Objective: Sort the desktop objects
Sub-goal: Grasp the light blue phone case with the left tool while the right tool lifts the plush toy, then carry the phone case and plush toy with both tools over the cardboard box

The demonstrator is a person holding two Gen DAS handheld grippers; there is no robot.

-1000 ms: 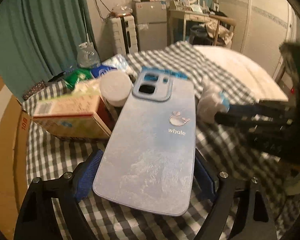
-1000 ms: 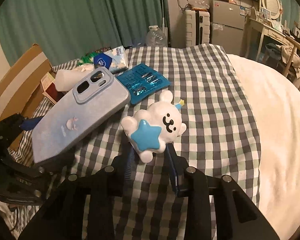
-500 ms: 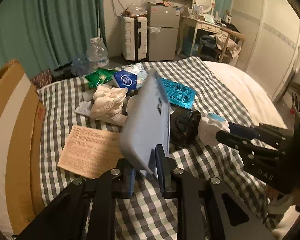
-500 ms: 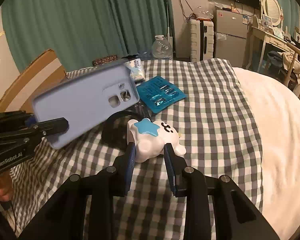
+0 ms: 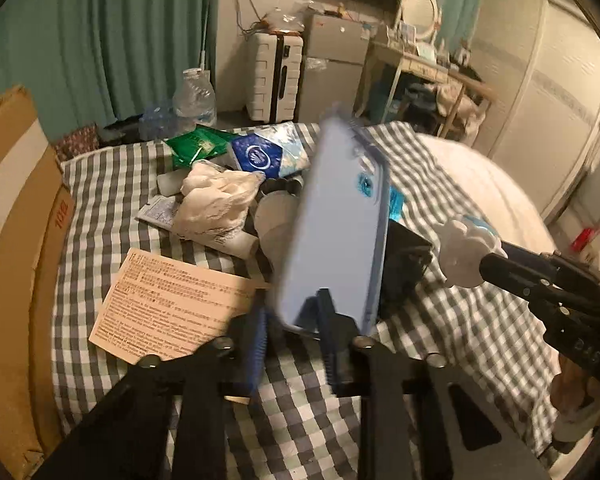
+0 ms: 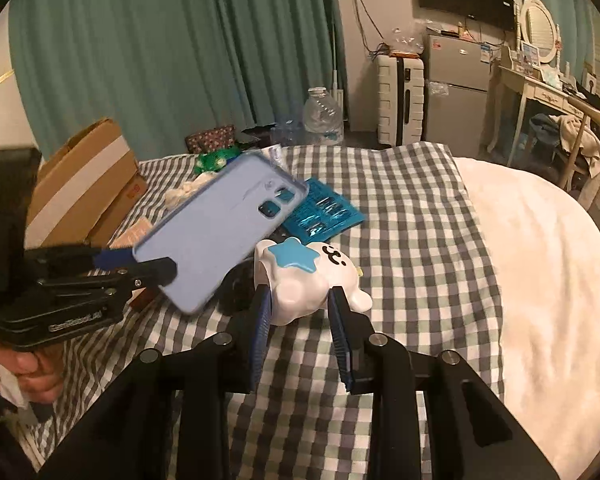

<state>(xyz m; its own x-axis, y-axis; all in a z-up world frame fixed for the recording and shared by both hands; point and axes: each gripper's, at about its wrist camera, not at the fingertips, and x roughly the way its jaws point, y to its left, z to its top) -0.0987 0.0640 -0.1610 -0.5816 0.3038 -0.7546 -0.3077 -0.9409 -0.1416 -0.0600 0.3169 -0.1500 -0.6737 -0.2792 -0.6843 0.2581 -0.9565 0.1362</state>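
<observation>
My left gripper [image 5: 292,309] is shut on the lower end of a pale blue phone case [image 5: 336,232]. The case is lifted off the checked cloth and stands tilted on edge. In the right wrist view the case [image 6: 220,228] slants up to the right from the left gripper [image 6: 140,263]. My right gripper [image 6: 299,300] is shut on a white cloud-shaped toy [image 6: 300,276] with a blue star and holds it just above the cloth. The toy [image 5: 466,248] also shows at the right of the left wrist view, in the right gripper [image 5: 488,266].
An open cardboard box [image 5: 16,220] stands along the left. A printed card [image 5: 172,304], crumpled white cloth [image 5: 216,200], blue wipes pack [image 5: 268,152], green packet [image 5: 198,144], black object [image 5: 404,260] and blue blister pack [image 6: 324,216] lie on the checked cloth. White bedding [image 6: 540,260] spreads right.
The left jaws, wide apart under the flat-lying case a second ago, have shut on its end and raised it onto its edge. The right gripper has lifted the toy a little.
</observation>
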